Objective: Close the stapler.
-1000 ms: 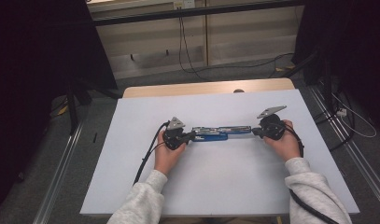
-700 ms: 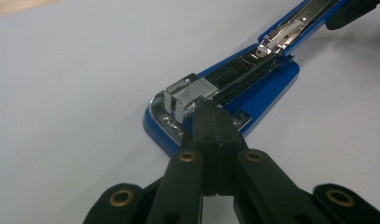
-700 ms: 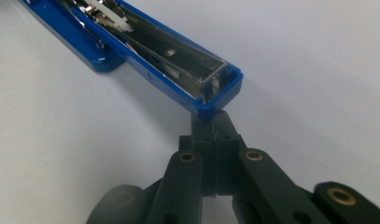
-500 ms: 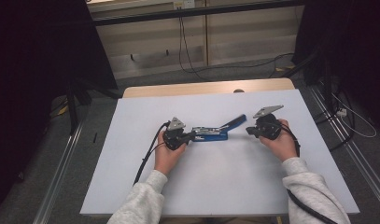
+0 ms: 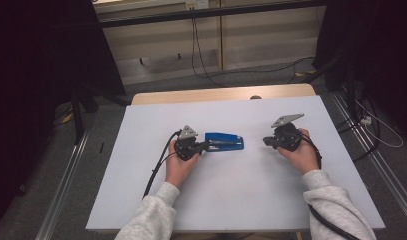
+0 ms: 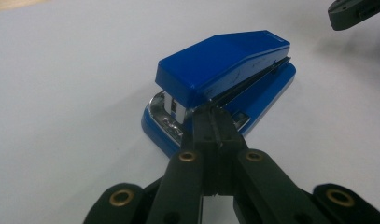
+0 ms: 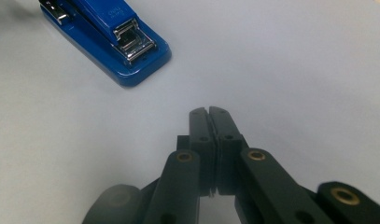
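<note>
From the left of the high view, we see the left gripper (image 5: 203, 146) held in the person's left hand (image 5: 178, 168), its jaws pressed together at the near end of a blue stapler (image 5: 224, 140). In the left gripper view the tips touch the stapler (image 6: 223, 81) where its lid meets the base; whether they pinch any part of it we cannot tell. The stapler lies flat near the middle of the white table (image 5: 141, 190). Farther right, well apart from it, the right gripper (image 5: 266, 141) has its jaws pressed together on nothing.
</note>
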`<state>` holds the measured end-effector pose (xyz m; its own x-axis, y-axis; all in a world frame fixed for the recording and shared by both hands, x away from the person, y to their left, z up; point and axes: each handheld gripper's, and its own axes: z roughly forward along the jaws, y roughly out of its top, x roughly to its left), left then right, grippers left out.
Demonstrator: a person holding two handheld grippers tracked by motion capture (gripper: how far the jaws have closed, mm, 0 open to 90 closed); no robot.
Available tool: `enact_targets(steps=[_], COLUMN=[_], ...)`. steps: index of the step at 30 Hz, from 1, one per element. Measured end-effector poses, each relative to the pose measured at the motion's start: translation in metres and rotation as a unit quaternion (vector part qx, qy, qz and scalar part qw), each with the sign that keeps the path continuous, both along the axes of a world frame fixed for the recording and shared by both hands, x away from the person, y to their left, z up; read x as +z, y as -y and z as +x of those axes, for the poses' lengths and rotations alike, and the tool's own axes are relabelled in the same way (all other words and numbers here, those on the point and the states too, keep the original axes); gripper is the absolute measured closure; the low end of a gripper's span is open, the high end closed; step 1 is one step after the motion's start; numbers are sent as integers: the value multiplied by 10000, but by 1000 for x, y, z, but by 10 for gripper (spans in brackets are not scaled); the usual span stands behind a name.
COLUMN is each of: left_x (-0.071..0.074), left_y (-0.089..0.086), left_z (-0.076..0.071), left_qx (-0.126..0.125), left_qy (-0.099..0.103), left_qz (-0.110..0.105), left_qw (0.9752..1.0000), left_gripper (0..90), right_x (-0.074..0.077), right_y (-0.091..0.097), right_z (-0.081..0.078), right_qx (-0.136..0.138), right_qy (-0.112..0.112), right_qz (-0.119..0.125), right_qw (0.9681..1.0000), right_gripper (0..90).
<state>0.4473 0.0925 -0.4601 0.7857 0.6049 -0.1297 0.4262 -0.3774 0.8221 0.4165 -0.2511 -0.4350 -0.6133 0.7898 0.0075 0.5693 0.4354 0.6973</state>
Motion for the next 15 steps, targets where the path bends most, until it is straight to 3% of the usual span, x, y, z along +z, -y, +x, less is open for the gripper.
enact_targets(steps=[6, 10, 15], left_x=[0, 6, 11], left_y=[0, -4, -14], left_z=[-1, -7, -11], left_qx=[-277, -262, -219], left_qy=[60, 11, -98], left_qz=[-83, -228, -374], left_qw=[9996, 9994, 9990], left_gripper=[865, 803, 696], right_x=[2, 5, 8], right_y=[3, 3, 3], right_z=[-6, -12, -23], right_qx=[-13, -44, -38], right_qy=[-49, -75, -51], right_qz=[188, 335, 337], right_qw=[9998, 9994, 9994], right_gripper=[800, 699, 611])
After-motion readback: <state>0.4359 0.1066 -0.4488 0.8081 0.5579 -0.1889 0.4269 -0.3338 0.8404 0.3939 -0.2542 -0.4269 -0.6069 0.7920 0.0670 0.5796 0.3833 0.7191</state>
